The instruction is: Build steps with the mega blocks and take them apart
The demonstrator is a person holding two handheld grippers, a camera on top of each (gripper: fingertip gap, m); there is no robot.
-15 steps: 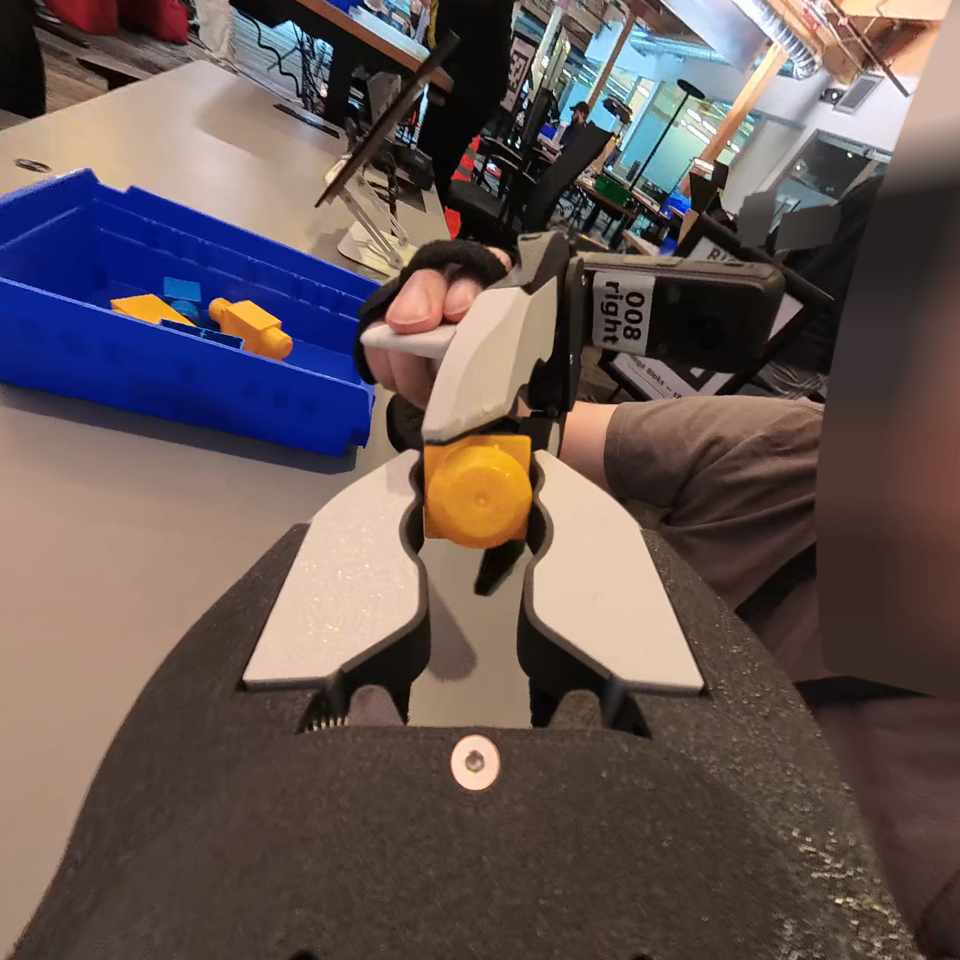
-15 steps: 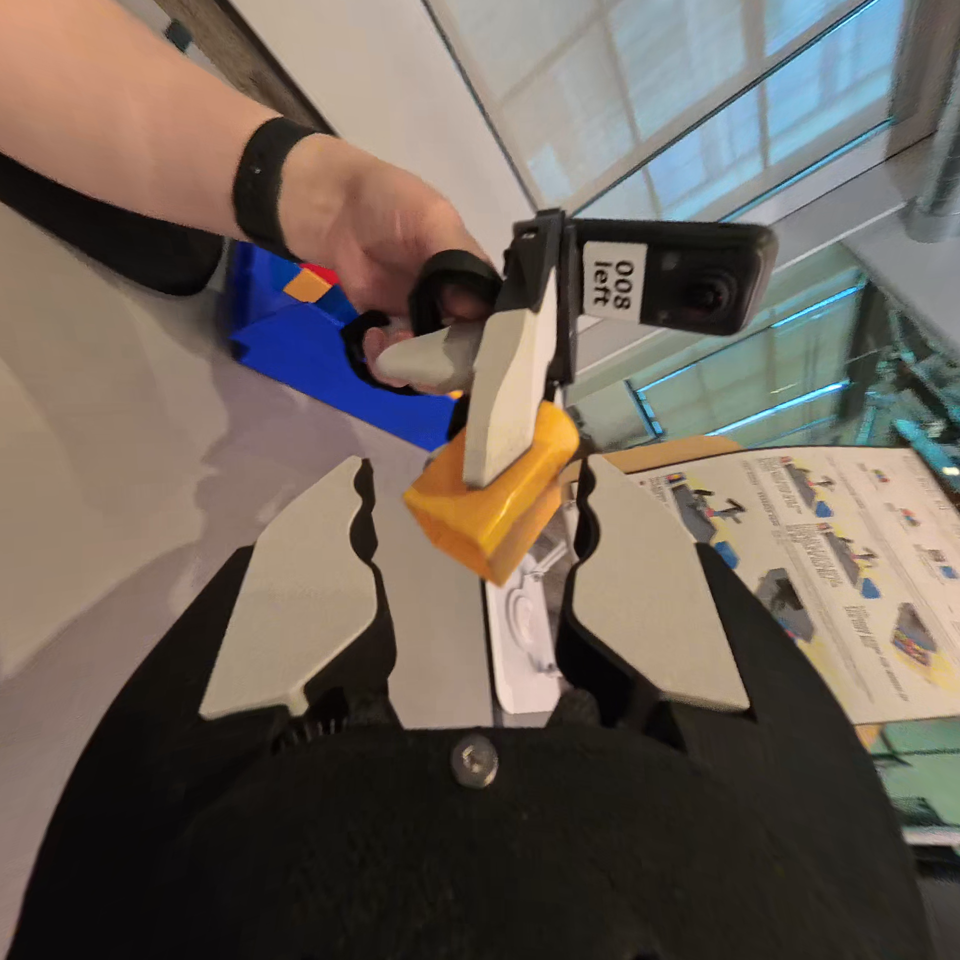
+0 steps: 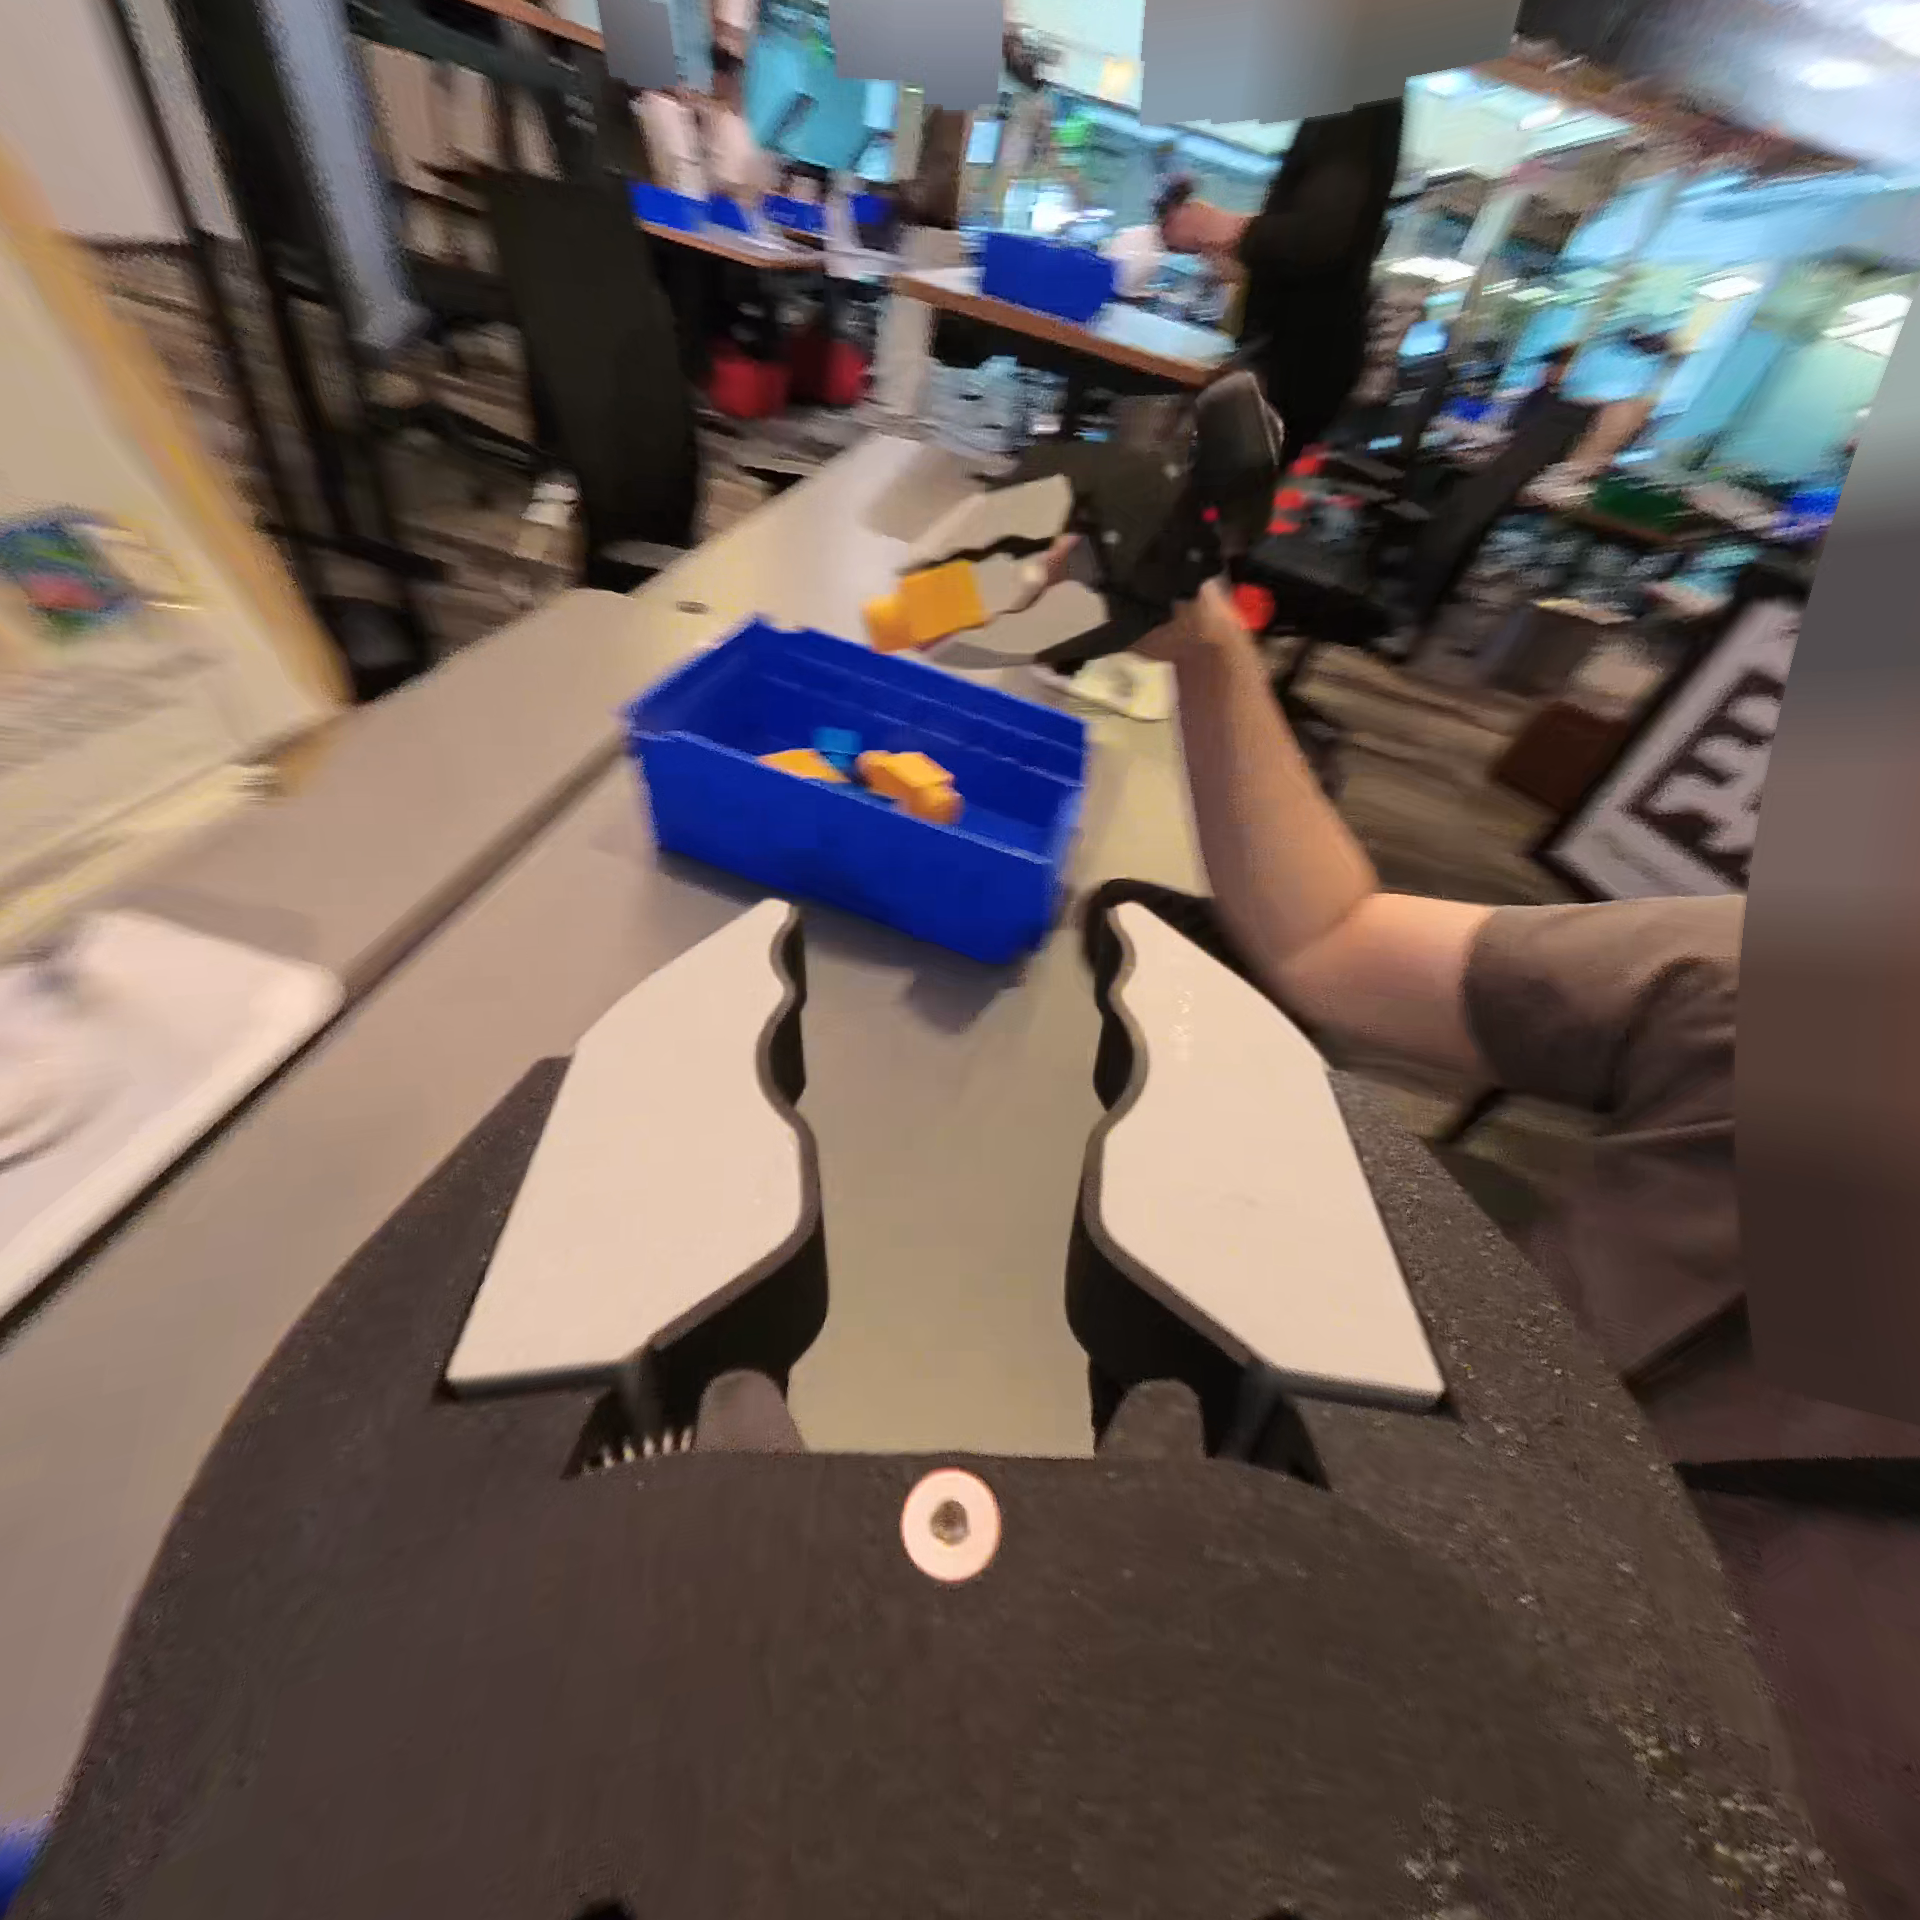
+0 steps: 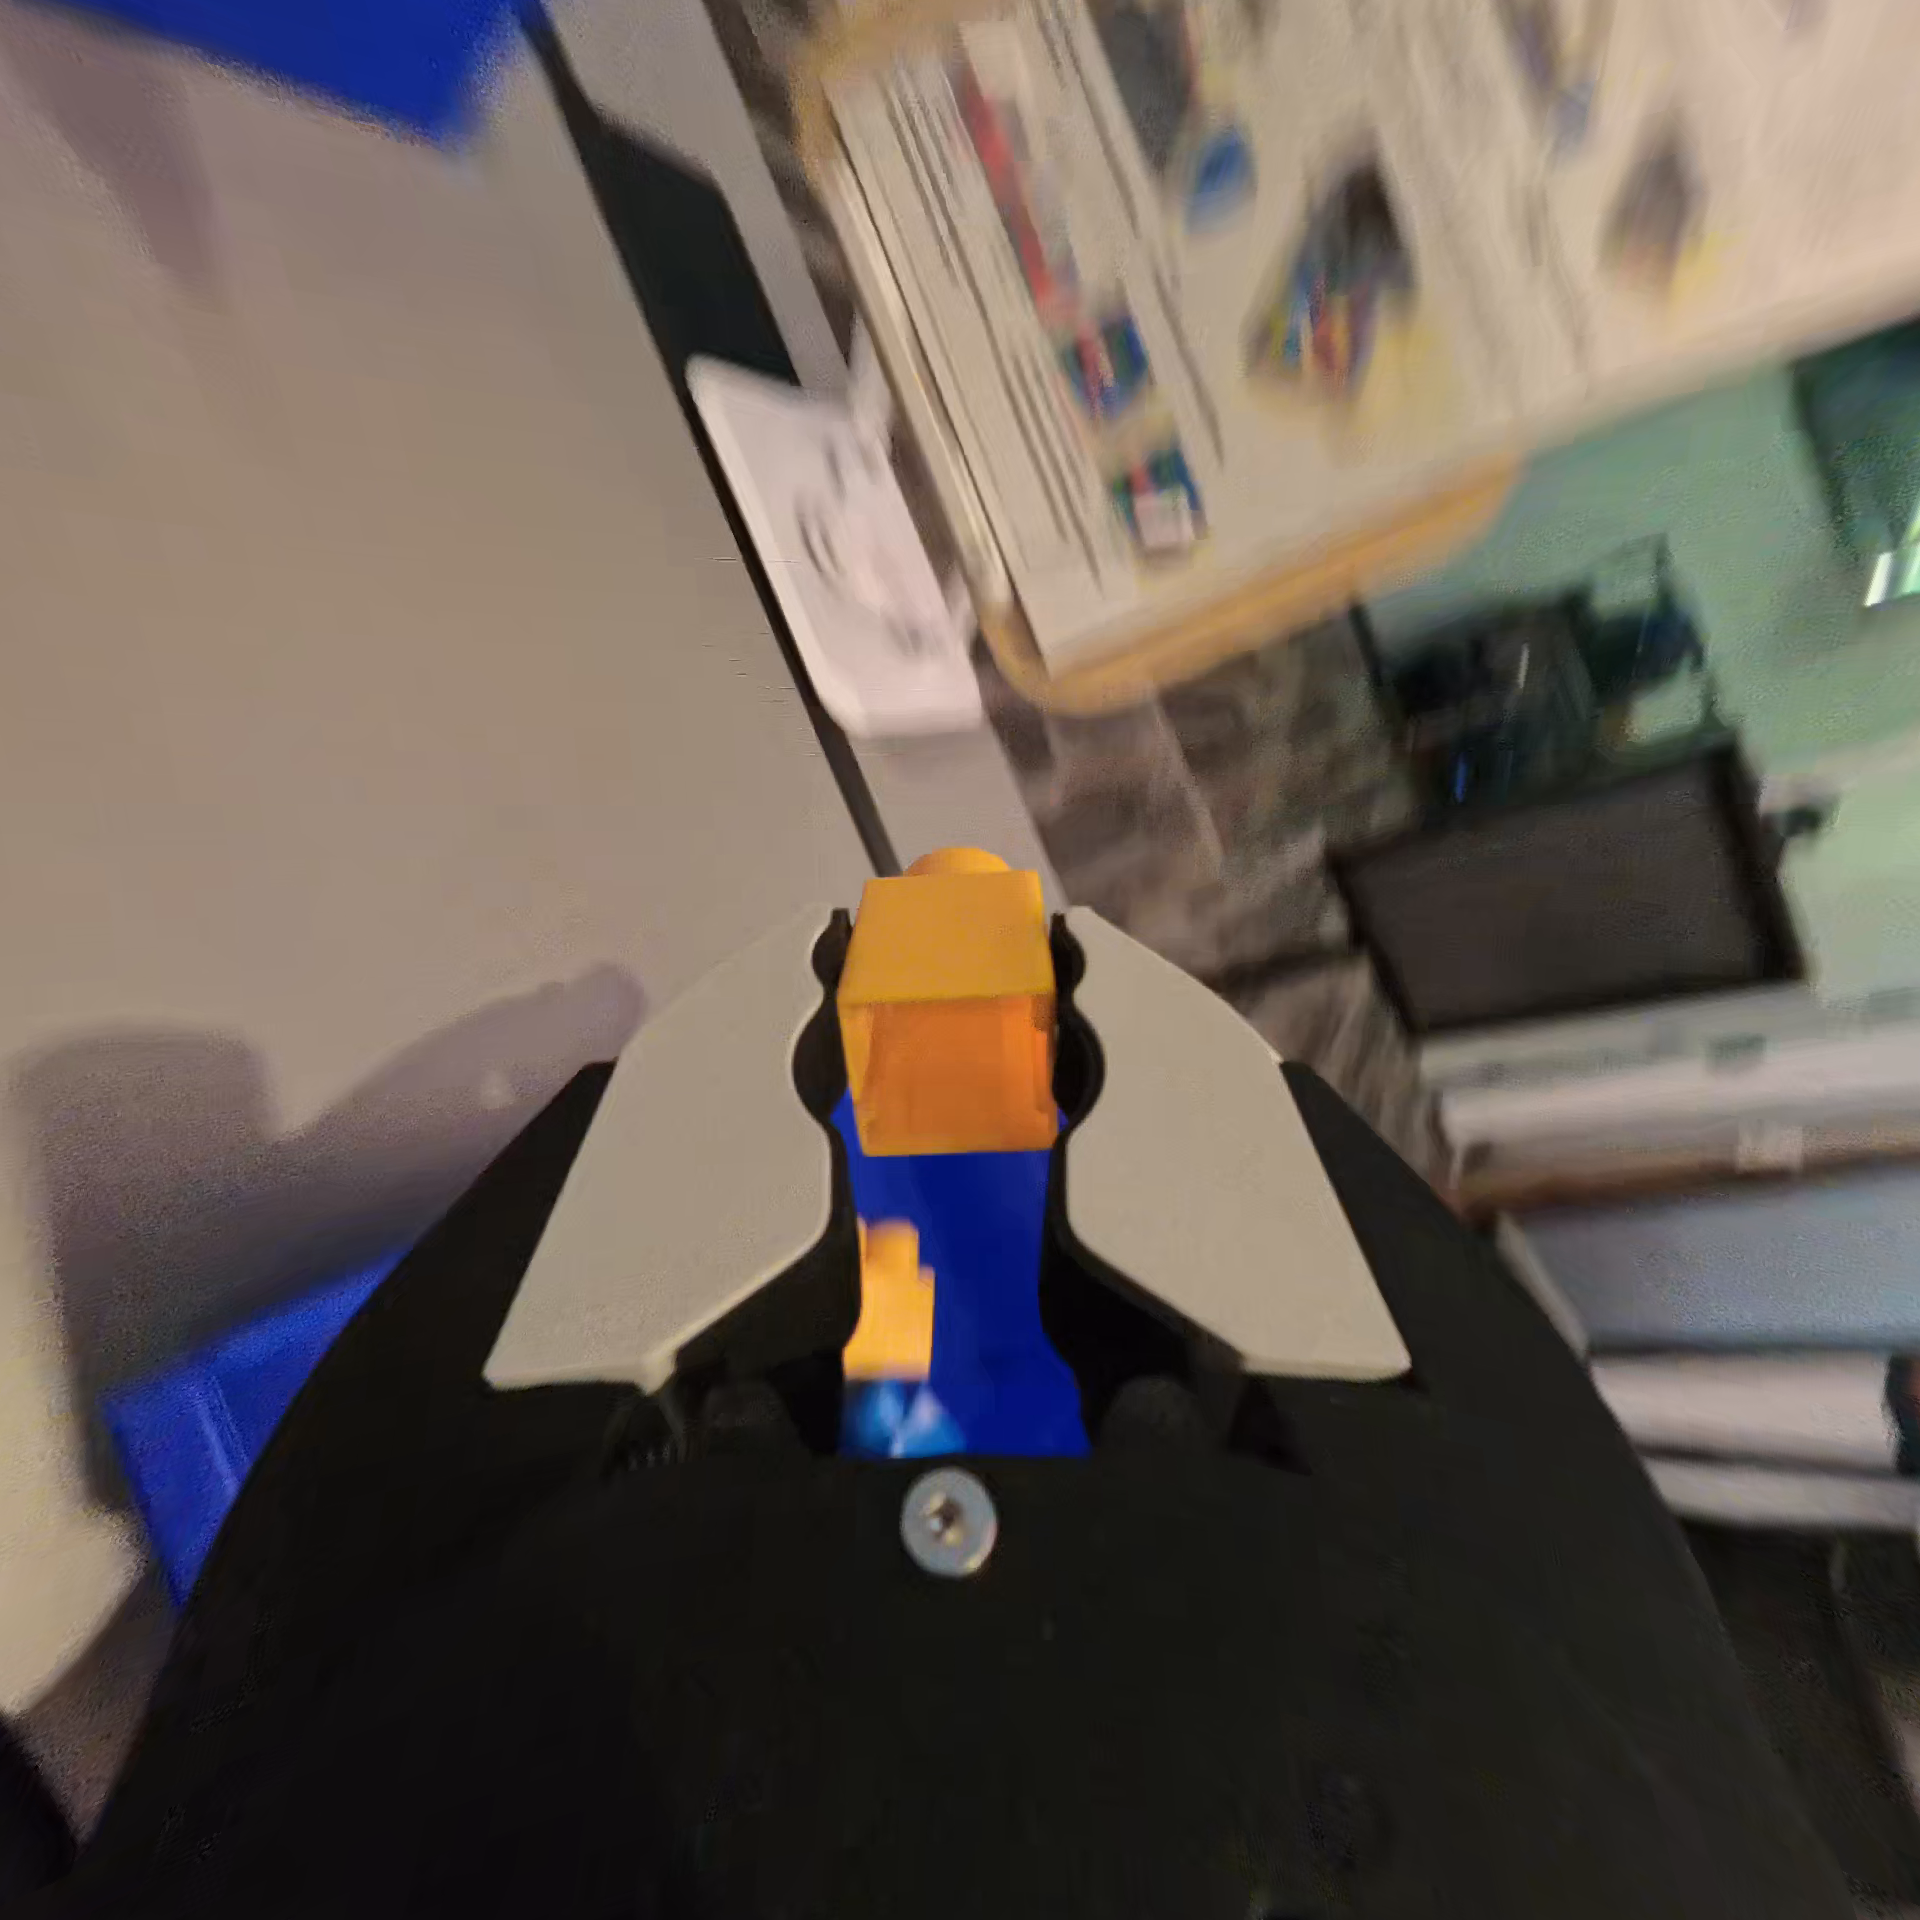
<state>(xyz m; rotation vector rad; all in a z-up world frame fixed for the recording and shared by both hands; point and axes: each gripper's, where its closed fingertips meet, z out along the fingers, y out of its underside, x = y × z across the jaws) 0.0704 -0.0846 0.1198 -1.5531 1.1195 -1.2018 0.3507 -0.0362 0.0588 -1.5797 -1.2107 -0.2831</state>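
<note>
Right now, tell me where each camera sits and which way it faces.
Left wrist view: behind the open left claw, facing the blue bin; the person's arm and right claw show.
Right wrist view: behind the right claw, shut on an orange block, above the bin.
Shared: block and bin.

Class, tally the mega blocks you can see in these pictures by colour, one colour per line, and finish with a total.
Orange blocks: 3. One is held in the right tool; this held orange block hangs above the blue bin, and two orange blocks lie inside it.
Blue blocks: 1, a blue block in the bin; blur may hide more.
Total: 4
</note>
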